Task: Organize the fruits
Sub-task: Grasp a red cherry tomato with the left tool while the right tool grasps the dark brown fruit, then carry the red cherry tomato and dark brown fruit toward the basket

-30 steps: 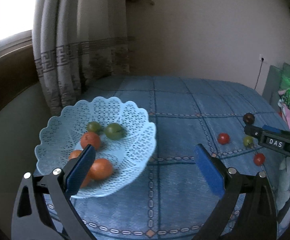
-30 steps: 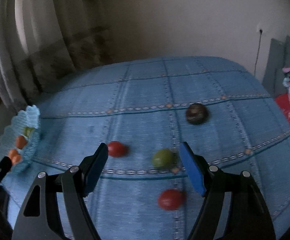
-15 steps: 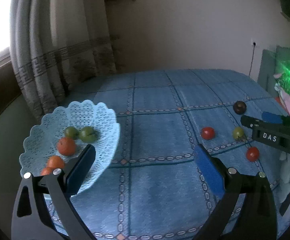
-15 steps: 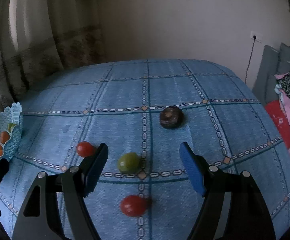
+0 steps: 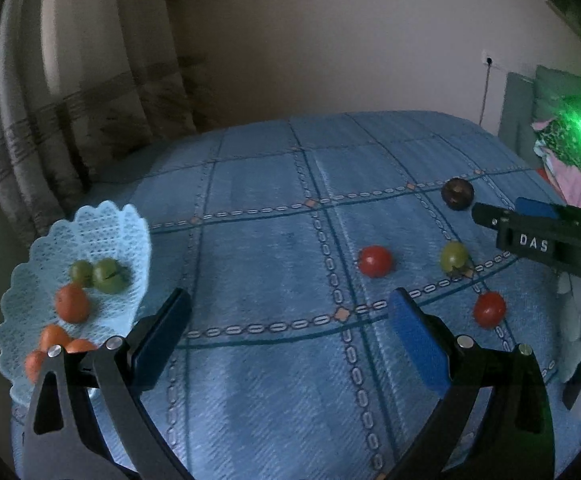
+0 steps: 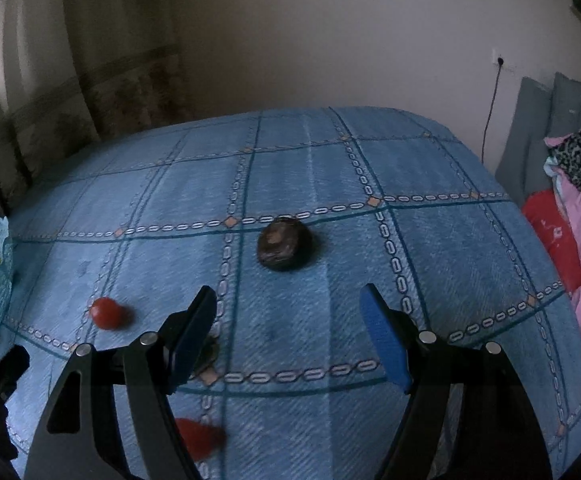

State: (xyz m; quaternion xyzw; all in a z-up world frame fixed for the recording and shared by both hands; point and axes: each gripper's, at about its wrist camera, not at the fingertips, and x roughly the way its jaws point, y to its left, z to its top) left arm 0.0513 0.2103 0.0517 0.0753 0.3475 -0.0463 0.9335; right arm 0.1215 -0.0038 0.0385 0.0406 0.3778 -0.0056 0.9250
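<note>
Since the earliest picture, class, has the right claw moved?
Yes. The right claw has advanced past the green fruit toward the dark brown fruit, which now lies ahead of its open fingers.

Open cloth, fruit scattered to one side

Bare blue tablecloth (image 5: 266, 264) lies between the lace basket (image 5: 130, 240) and red tomato (image 5: 375, 261); the dark fruit (image 6: 284, 249) sits ahead of the right gripper (image 6: 288, 336).

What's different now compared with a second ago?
The right gripper has moved forward past the green fruit toward the dark brown fruit, jaws open and empty. The left gripper has swung away from the light blue basket, also open. No fruit has been moved or grasped.
</note>
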